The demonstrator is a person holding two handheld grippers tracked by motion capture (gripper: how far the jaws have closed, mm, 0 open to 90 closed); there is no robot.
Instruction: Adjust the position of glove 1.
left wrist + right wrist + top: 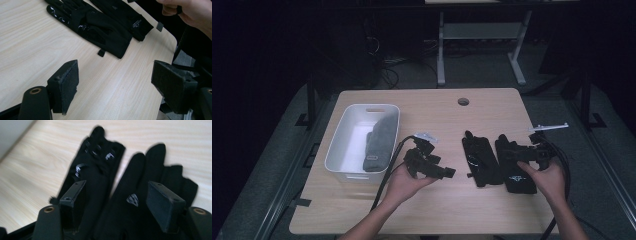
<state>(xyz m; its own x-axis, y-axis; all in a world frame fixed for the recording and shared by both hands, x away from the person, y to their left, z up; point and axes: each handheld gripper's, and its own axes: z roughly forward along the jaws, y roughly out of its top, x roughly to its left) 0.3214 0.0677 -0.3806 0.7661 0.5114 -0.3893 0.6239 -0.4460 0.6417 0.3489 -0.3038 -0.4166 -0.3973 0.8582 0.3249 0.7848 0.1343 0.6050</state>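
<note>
Two black gloves lie side by side, flat on the light wooden table (447, 205). The left glove (482, 162) (100, 27) (95, 170) has shiny grip marks on its fingers. The right glove (521, 181) (125, 17) (140, 195) carries a small white logo. My right gripper (512, 150) (117, 192) hovers open just above the gloves, with one jaw over each and nothing between them. Left of the gloves, my left gripper (446, 172) (115, 75) is held open above bare wood, pointing toward them.
A white plastic bin (337, 150) stands at the table's left with a grey folded cloth (379, 142) inside. A round cable hole (463, 101) is near the far edge. Behind the table stands a metal desk frame (441, 50) on the dark floor.
</note>
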